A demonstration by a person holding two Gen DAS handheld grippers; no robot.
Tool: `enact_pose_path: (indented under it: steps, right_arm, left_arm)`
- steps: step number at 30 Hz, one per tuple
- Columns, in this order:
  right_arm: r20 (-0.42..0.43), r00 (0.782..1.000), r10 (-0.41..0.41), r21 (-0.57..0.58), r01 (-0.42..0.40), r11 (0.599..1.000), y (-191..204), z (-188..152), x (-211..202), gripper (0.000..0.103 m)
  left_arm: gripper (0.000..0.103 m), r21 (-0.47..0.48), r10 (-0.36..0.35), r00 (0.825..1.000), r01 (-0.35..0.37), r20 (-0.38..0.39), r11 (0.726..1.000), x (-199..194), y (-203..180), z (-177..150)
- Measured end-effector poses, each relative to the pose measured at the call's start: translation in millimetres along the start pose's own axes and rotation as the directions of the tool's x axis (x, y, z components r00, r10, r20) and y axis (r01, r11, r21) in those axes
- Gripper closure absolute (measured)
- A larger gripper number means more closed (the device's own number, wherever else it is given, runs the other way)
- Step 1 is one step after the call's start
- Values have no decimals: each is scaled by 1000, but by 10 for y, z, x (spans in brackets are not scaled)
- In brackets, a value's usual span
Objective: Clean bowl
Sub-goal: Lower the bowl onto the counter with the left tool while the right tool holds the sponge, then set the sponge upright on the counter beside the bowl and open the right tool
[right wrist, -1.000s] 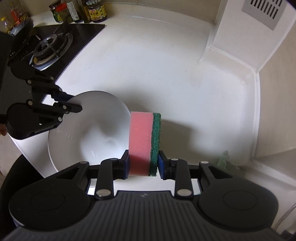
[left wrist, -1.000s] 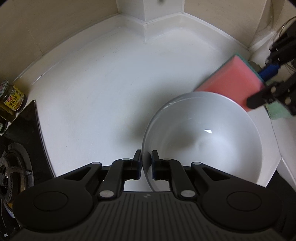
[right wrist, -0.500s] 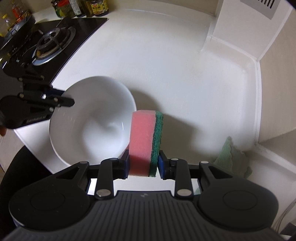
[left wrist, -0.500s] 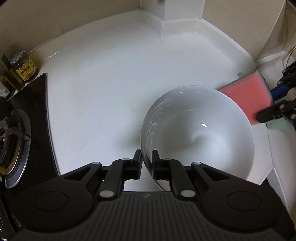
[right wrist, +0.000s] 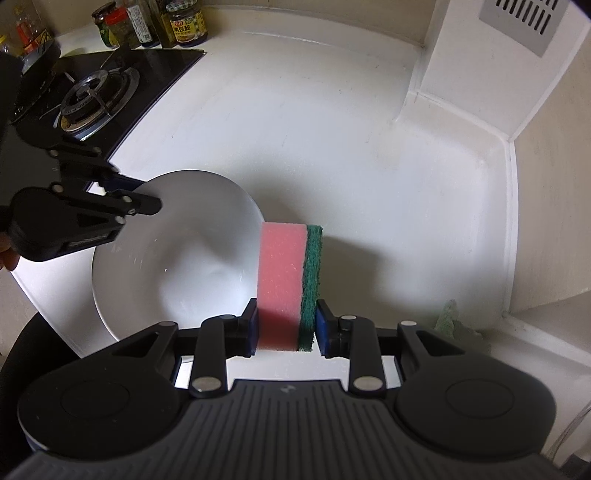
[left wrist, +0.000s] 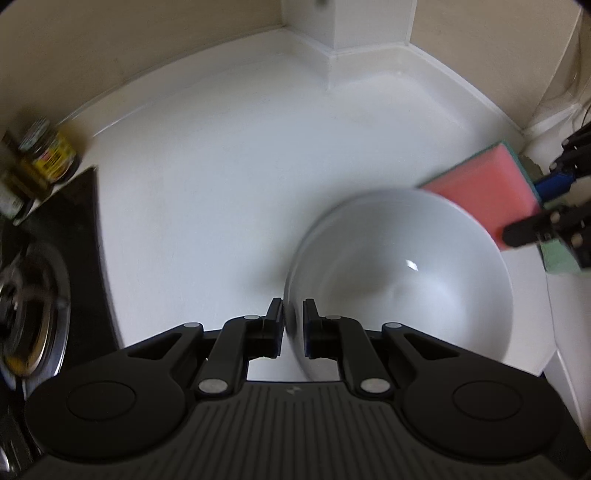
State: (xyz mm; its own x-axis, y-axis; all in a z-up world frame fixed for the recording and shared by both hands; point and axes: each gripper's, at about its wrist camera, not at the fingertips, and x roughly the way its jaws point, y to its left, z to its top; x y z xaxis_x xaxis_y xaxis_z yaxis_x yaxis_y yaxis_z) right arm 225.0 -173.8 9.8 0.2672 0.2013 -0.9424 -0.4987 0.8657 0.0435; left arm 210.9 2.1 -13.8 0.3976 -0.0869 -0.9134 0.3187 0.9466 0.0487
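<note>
A white bowl sits at the front of the white counter. My left gripper is shut on its near rim, one finger inside and one outside. The bowl and the left gripper also show in the right wrist view. My right gripper is shut on a pink sponge with a green scouring side, held upright just beyond the bowl's right rim. In the left wrist view the sponge hangs over the bowl's far right rim, with the right gripper behind it.
A black gas hob lies at the left, with jars and bottles behind it. A green cloth lies at the right by the wall step. The wall corner bounds the counter at the back.
The sponge has moved closer over the bowl's right rim. The left wrist view has shifted and blurred; the bowl stays gripped.
</note>
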Motion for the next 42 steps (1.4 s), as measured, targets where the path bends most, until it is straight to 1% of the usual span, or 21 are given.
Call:
enact_pose_path:
  steps: [3, 5, 9, 13, 16, 19, 23, 24, 25, 28, 31, 37, 42]
  right_arm:
    - [-10, 1000, 9, 1, -9, 1000, -13, -56, -18, 77]
    - [-27, 1000, 10, -16, -11, 1000, 3, -97, -38, 77]
    - [-47, 999, 5, -32, -6, 999, 9, -87, -49, 77]
    - [-20, 1000, -15, -46, 14, 999, 43, 29, -33, 77]
    - [-3, 999, -33, -48, 33, 998, 68, 123, 3, 77]
    - [-3, 999, -42, -52, 41, 998, 76, 149, 39, 77]
    - [-9, 999, -33, -16, 33, 999, 1, 116, 37, 77]
    - [-20, 999, -45, -11, 45, 999, -21, 97, 25, 77]
    - [-31, 998, -60, -6, 60, 998, -44, 76, 13, 77]
    - [-78, 995, -65, 21, 67, 998, -144, -16, -40, 77]
    - [-103, 994, -39, 89, 48, 995, -283, -94, -81, 77]
    - [-88, 996, -15, 185, 31, 982, -361, -135, -56, 75]
    - [-54, 998, -36, 204, 47, 978, -315, -116, -46, 75]
  left_arm:
    - [93, -6, 5, 1000, -5, 16, 1000, -40, -30, -129]
    - [94, -9, -3, 1000, 3, 17, 1000, -26, -23, -117]
    - [95, 30, 12, 1000, -13, 25, 999, 85, 14, 45]
    - [94, 53, 39, 999, -40, 25, 998, 188, 34, 233]
    - [92, 54, 46, 999, -47, 22, 997, 226, 48, 314]
    - [92, 32, 39, 999, -40, 27, 999, 187, 51, 283]
    - [92, -26, 10, 999, -8, 42, 1000, 128, 134, 214]
    - [92, -37, 6, 999, -4, 49, 999, 100, 156, 197]
    - [92, -44, 7, 998, -5, 57, 999, 62, 168, 181]
    - [92, -65, 18, 996, -13, 86, 998, -61, 202, 133]
    - [92, -86, 33, 992, -22, 120, 996, -188, 208, 85]
    - [92, -112, 36, 986, -18, 161, 994, -364, 139, -37]
    - [92, -121, 42, 984, -21, 175, 992, -432, 103, -125]
